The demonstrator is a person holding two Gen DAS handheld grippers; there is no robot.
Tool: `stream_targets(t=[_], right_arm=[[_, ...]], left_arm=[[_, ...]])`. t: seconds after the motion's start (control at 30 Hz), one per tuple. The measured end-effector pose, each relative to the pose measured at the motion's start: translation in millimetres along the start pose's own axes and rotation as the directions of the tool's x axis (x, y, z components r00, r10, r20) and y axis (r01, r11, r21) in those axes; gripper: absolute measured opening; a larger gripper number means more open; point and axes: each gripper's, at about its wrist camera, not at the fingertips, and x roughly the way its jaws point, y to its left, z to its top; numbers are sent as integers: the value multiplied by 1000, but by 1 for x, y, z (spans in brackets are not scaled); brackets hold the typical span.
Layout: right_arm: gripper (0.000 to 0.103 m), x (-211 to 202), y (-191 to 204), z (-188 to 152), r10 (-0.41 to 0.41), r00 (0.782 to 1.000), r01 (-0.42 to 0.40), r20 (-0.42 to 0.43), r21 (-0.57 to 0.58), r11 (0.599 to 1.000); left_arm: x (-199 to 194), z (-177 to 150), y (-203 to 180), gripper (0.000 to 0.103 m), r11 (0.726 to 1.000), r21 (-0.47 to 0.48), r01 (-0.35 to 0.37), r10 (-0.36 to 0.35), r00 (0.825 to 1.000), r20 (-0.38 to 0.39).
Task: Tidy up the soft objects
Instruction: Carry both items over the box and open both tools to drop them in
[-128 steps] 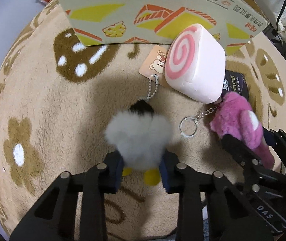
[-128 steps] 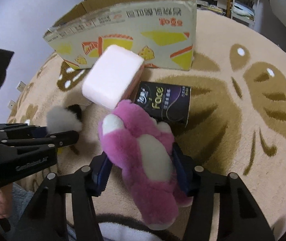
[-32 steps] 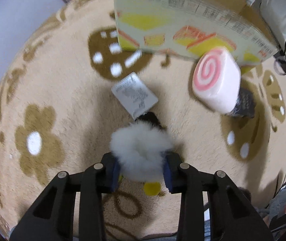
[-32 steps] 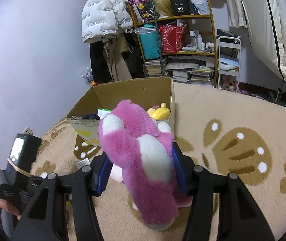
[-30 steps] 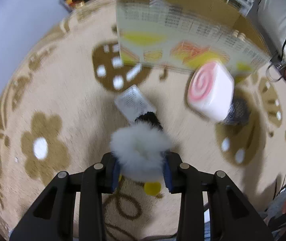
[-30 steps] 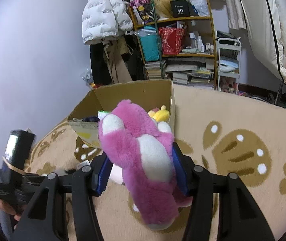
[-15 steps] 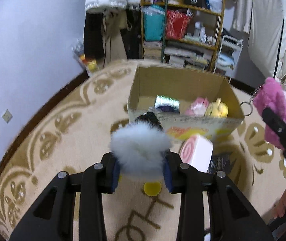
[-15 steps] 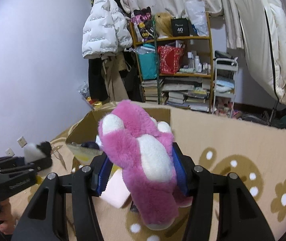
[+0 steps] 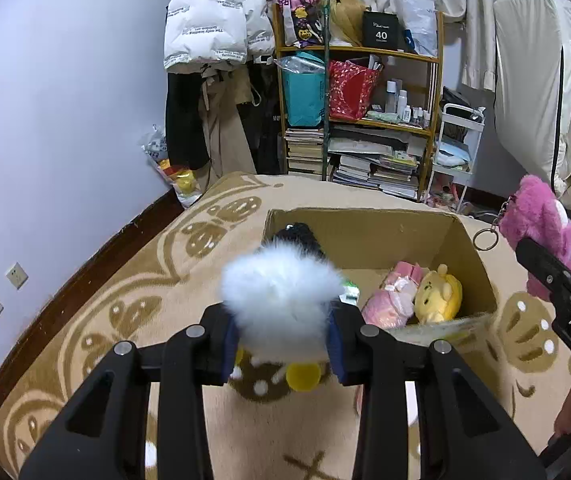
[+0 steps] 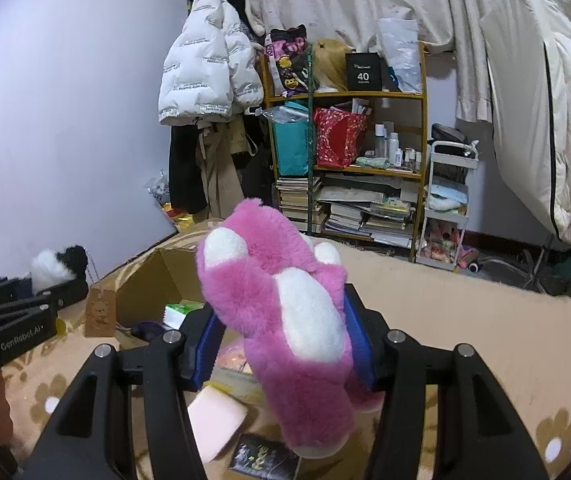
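Left wrist view: left gripper [image 9: 283, 336] pinches a white fluffy plush [image 9: 281, 292] just before the cardboard box [image 9: 369, 228]; carrying step. Right wrist view: right gripper [image 10: 283, 344] clamps a pink plush bear [image 10: 285, 300] above the box's near edge; next, lower both inside and release.

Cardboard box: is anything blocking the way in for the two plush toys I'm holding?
Nothing visible does. The cardboard box is open-topped, with the white fluffy toy in the left gripper and the pink plush in the right gripper near it. Toys inside leave bare floor.
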Motion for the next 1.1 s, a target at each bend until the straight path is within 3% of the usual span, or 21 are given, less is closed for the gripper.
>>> stream_targets(t=[0.37,0.97,1.1], right_arm=[[59,25,-2,12,42,999,-42,-6,-19,999],[62,71,1,-8,148,986,-146,-78,28,989],[64,73,-1,-11,151,985,-149,-89,29,988]], left_arm=[[21,19,-8,35,999,10,34,-34,999,27],[61,10,-5,38,992,-45,119,-123,989,-80],[63,7,-9,53,993,-33,111,-114,990,-89]])
